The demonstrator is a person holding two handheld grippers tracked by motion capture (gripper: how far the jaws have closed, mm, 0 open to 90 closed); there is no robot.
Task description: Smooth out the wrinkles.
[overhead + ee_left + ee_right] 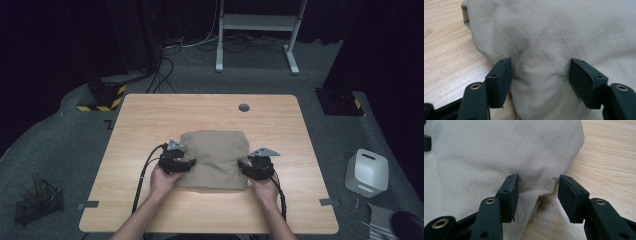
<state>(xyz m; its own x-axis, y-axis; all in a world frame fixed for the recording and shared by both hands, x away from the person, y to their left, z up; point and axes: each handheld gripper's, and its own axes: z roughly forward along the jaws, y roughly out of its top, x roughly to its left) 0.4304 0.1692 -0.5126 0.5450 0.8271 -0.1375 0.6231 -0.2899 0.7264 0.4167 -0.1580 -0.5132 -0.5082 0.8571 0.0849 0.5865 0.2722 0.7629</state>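
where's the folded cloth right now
In the high view the folded tan cloth lies on the wooden table, between the left gripper and right gripper.

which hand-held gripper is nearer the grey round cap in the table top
Right. The right hand-held gripper sits at the folded cloth's right edge, below the cap; the left hand-held gripper is farther left.

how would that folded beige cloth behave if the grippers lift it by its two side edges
The folded beige cloth would probably sag in the middle, since its surface shows soft wrinkles and rounded folds. It looks light, thin fabric lying flat on the table. The layers may slide apart or unfold, as the left gripper and right gripper stand open at the edges without pinching.
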